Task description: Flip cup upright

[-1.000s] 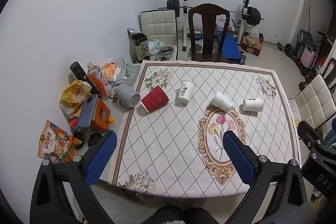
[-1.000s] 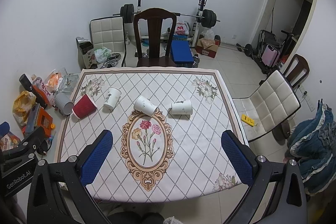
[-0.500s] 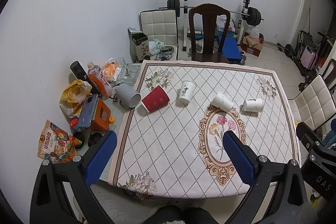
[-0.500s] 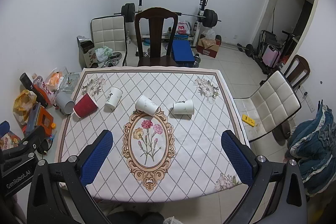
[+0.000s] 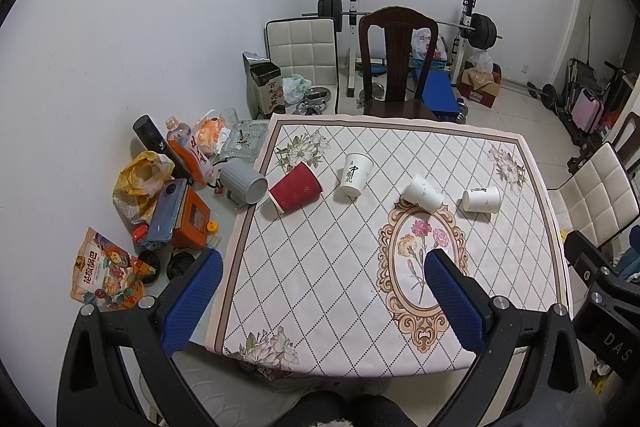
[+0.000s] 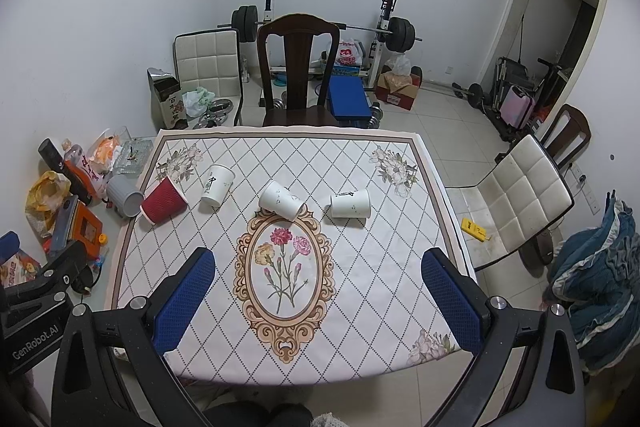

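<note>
Several paper cups lie on their sides across the far half of the table [image 5: 320, 287]: a red ribbed cup [image 5: 295, 187] [image 6: 164, 200] at the left, then three white cups [image 5: 355, 174] [image 5: 422, 193] [image 5: 481, 199], also in the right wrist view [image 6: 216, 184] [image 6: 281, 200] [image 6: 350, 203]. A grey ribbed mug [image 5: 244, 182] [image 6: 124, 195] lies just off the cloth's left edge. My left gripper [image 5: 320, 301] and right gripper [image 6: 318, 301] are both open and empty, held high above the table's near edge, far from the cups.
A dark wooden chair [image 5: 394, 63] stands at the table's far side and a white padded chair [image 6: 516, 195] at its right. Bottles, bags and boxes [image 5: 176, 195] crowd the strip left of the cloth. Weight equipment stands behind.
Both views have shifted very slightly; the cups have not moved and both grippers stay open.
</note>
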